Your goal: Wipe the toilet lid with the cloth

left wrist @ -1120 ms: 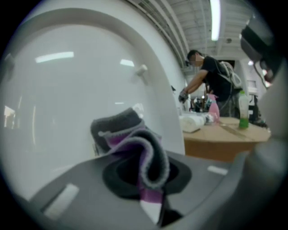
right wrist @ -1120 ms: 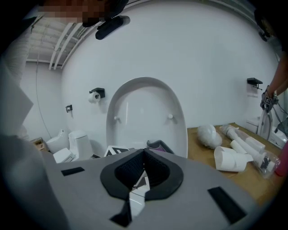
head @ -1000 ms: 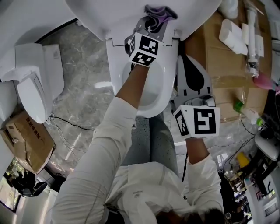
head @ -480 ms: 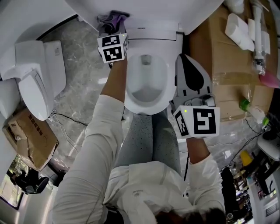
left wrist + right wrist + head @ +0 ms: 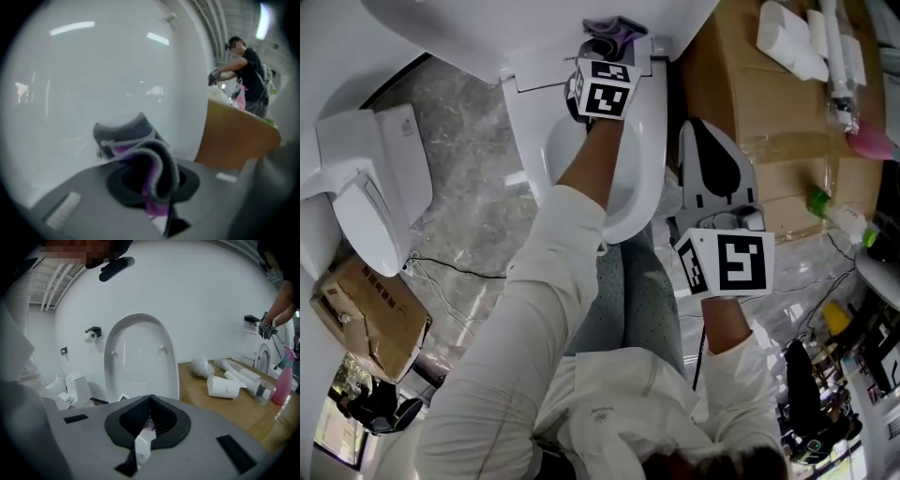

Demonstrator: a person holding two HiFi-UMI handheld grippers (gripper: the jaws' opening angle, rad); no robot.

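- The raised white glossy plastic toilet lid (image 5: 534, 28) fills the space straight ahead of the left gripper (image 5: 602, 49). Within the last second that gripper went from the lid's lower middle out to its left edge, and it is now back at the lower middle, by the hinge. I judge one sideways pass along the bottom band done. The broad upper part, above and beyond the gripper, is still to wipe.
- The brown table (image 5: 769, 122) stands to the right of the left gripper, just past the lid's right edge, so a stroke that way should end at the edge. To the gripper's left, the grey marble floor (image 5: 469, 206) leaves open room beyond the lid's left edge.
- The white ceramic toilet bowl (image 5: 642, 178) lies below and behind the left gripper, under the forearm. Room downward looks short, and upward is free.
- The right gripper (image 5: 739, 219) hangs with its jaws together and nothing in them, well back from the lid and beside the bowl's right side. It is clear of the wiping path.
- The grey and purple fabric cloth (image 5: 140, 154) is pinched in the left gripper's closed jaws, bunched and folded over their tips. It sits against or just off the lid; I cannot tell which.
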